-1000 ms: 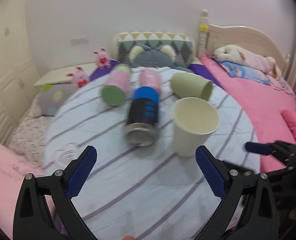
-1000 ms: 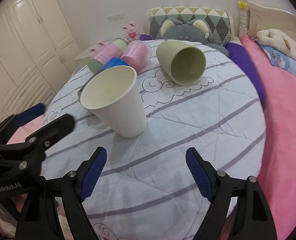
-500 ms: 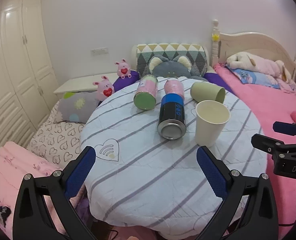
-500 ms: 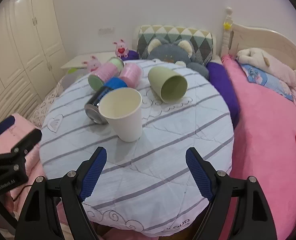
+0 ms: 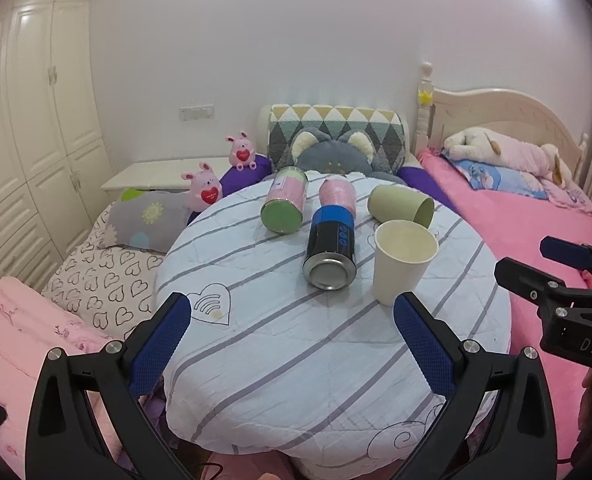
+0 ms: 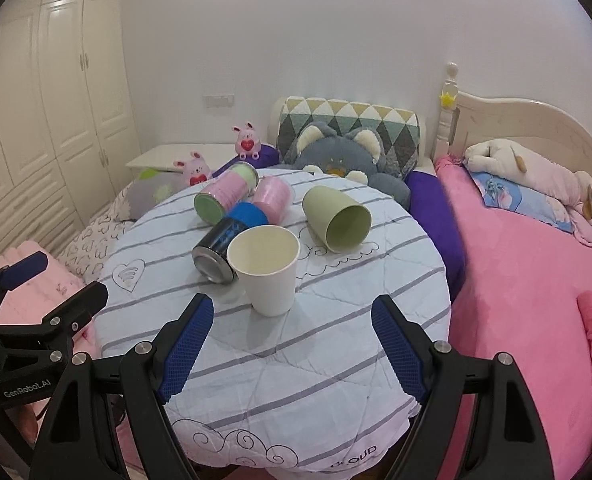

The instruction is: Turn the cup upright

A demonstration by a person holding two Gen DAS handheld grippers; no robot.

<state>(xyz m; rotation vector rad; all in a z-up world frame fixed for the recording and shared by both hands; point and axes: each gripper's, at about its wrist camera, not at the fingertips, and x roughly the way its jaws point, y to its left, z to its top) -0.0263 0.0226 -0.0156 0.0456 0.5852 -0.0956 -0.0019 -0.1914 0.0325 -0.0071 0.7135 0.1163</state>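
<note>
A white paper cup (image 5: 404,264) (image 6: 266,268) stands upright on the round striped table (image 5: 316,356) (image 6: 296,360). A green cup (image 5: 401,204) (image 6: 336,222) lies on its side behind it, mouth toward me. My left gripper (image 5: 292,344) is open and empty, held back over the table's near edge. My right gripper (image 6: 292,344) is open and empty too, just short of the paper cup. Each gripper shows at the side of the other's view.
A black and blue can (image 5: 332,252) (image 6: 226,242) lies on its side left of the paper cup. A pink can (image 5: 286,204) and a pink tube (image 5: 337,194) lie behind it. A pink bed (image 6: 536,280) is at the right, plush toys and pillows behind the table.
Both grippers have pulled back and up from the table. The paper cup stands where it was, now farther off. Nothing on the table moved.
</note>
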